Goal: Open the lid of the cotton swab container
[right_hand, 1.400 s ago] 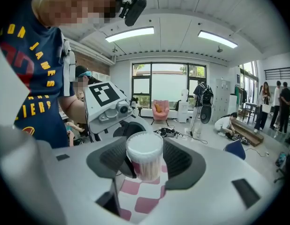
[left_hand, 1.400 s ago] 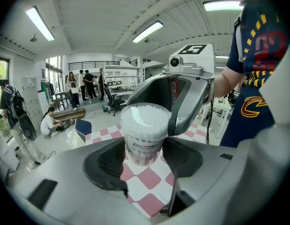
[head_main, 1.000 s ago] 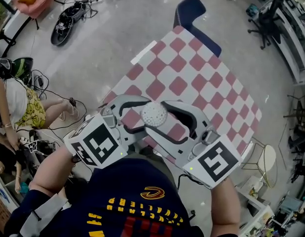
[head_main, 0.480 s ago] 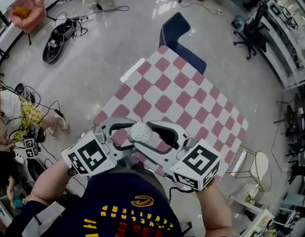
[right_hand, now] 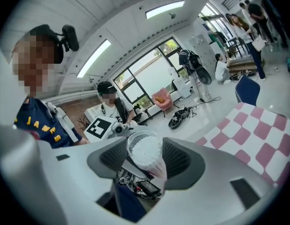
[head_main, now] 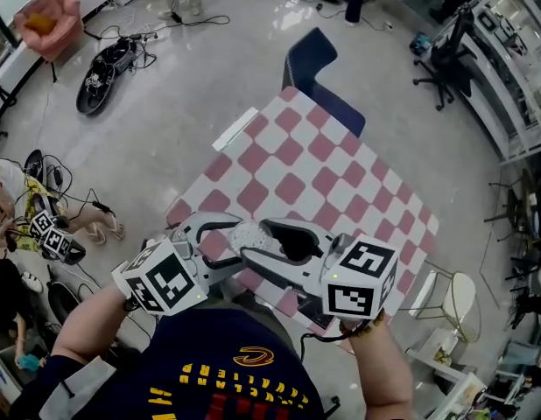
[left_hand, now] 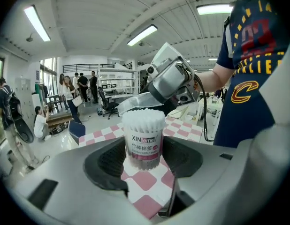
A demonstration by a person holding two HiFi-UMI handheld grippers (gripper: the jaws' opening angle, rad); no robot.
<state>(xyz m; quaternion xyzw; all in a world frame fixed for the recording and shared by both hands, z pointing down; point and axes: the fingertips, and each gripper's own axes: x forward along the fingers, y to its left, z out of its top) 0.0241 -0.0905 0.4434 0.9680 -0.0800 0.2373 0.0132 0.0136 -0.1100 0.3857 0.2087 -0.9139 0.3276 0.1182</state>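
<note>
The cotton swab container (head_main: 249,234) is a clear cylinder packed with white swabs and wearing a pink and white label (left_hand: 143,146). It is held upright above the near edge of the checked table (head_main: 323,173), with my left gripper (head_main: 235,236) shut on its body (left_hand: 143,161). Its swab tips stand bare in the left gripper view. The clear lid (left_hand: 135,103) sits just behind and above the swabs, tilted, with my right gripper (head_main: 284,248) shut on it. In the right gripper view the lid's rim (right_hand: 135,138) lies between the pads, and the swabs show through it.
The red and white checked table has a blue chair (head_main: 319,64) at its far corner. Cables and gear (head_main: 108,59) lie on the floor to the left, where a person sits (head_main: 8,226). Office chairs and shelving (head_main: 463,33) stand at the right.
My right gripper has turned and drawn a little to the right, and the lid now sits apart from the container's top. The left gripper still holds the container.
</note>
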